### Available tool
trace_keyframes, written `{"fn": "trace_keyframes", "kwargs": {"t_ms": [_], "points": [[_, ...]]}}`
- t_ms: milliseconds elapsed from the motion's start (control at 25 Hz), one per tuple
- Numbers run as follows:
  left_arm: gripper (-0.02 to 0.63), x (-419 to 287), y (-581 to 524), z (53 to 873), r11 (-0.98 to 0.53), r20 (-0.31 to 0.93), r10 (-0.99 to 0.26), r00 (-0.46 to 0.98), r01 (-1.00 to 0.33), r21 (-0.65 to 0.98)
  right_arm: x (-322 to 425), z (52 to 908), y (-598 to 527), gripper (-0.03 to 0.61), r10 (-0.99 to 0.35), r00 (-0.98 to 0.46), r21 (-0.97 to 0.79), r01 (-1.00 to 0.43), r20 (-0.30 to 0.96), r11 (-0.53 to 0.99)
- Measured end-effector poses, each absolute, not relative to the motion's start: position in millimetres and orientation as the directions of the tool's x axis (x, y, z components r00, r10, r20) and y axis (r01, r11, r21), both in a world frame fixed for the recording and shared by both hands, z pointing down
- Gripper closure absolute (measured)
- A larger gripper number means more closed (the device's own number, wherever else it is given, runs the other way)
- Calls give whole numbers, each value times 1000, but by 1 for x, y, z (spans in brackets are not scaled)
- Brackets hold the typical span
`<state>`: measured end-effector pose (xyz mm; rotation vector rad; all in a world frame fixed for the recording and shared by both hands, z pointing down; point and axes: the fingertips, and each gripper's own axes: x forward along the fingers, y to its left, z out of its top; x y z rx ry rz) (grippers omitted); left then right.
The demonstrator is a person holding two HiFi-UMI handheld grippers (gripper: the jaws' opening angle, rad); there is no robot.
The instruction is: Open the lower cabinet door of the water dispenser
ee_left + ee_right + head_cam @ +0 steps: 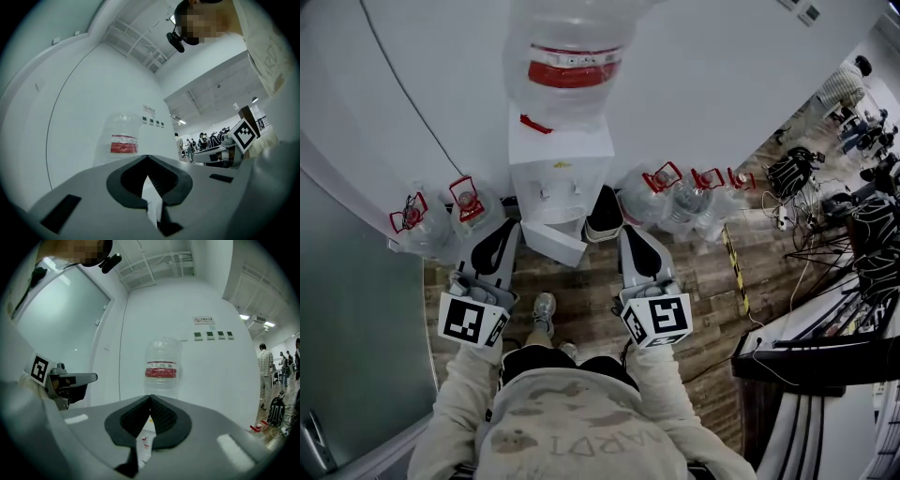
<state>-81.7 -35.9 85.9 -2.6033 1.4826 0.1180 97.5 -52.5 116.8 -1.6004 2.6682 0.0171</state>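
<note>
The white water dispenser (560, 173) stands against the wall with a clear bottle (572, 56) bearing a red label on top. Its lower door (554, 242) looks swung out toward me, with a dark opening (605, 212) to its right. My left gripper (508, 225) is held just left of the door and my right gripper (628, 231) just right of the opening. Both point level at the dispenser. In the left gripper view the left gripper (147, 157) is shut and empty below the bottle (123, 138). The right gripper (150, 396) is likewise shut and empty under the bottle (162, 369).
Spare water bottles with red handles lie on the floor left (441, 220) and right (680, 202) of the dispenser. A glass partition (347, 309) runs along the left. A desk with cables (825, 328), a black bag (792, 173) and people (844, 89) are at the right.
</note>
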Motion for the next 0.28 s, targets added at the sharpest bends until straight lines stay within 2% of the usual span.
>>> {"fn": "trace_keyframes", "kwargs": {"t_ms": [280], "points": [[611,-84,-31,87,-493,-141,-856,498,-867,-72,96,117,-47,569,-880,-475,7,-880,-33,475]]}}
